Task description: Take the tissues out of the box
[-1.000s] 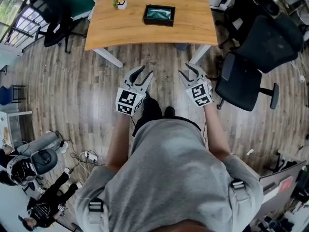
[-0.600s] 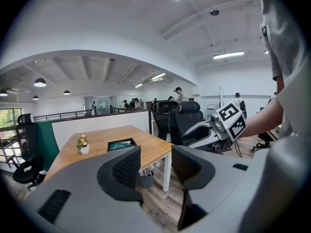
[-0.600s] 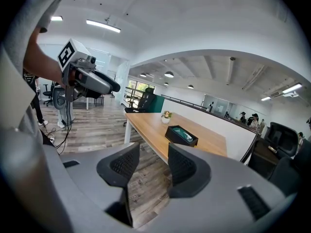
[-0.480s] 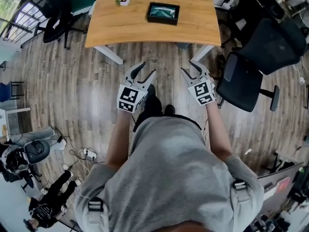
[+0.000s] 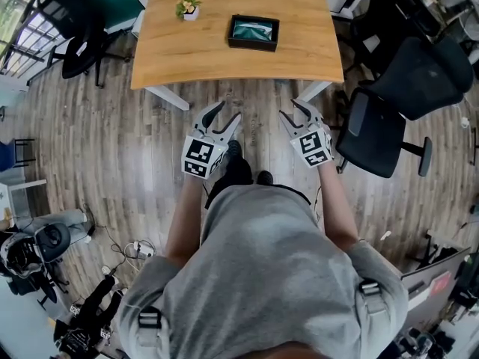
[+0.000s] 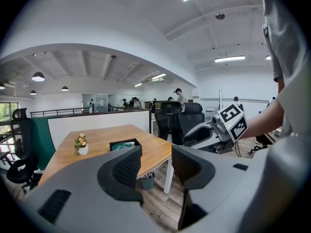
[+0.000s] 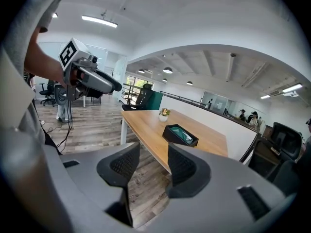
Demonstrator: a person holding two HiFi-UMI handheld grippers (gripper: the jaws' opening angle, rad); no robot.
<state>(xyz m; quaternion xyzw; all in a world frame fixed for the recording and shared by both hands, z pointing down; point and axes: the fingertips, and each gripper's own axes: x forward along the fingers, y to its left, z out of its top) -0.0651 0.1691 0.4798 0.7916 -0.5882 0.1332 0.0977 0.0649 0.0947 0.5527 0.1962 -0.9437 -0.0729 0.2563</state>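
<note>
My left gripper [image 5: 227, 112] and right gripper [image 5: 293, 108] hang jaws apart, empty, over grey wood-plank floor [image 5: 112, 148], ribbed black pads [image 6: 127, 168]. Black rectangular tissue box [image 5: 254, 33], teal tissue inside, sits on the pale wooden bench [image 5: 224, 54] near a small potted plant [image 5: 187, 7], well apart from both grippers.

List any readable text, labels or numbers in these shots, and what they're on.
No readable text in any view.
Cubes on the left tool and the right tool: black-and-white square marker patterns only, no letters or digits.
Black box: no print can be made out.
</note>
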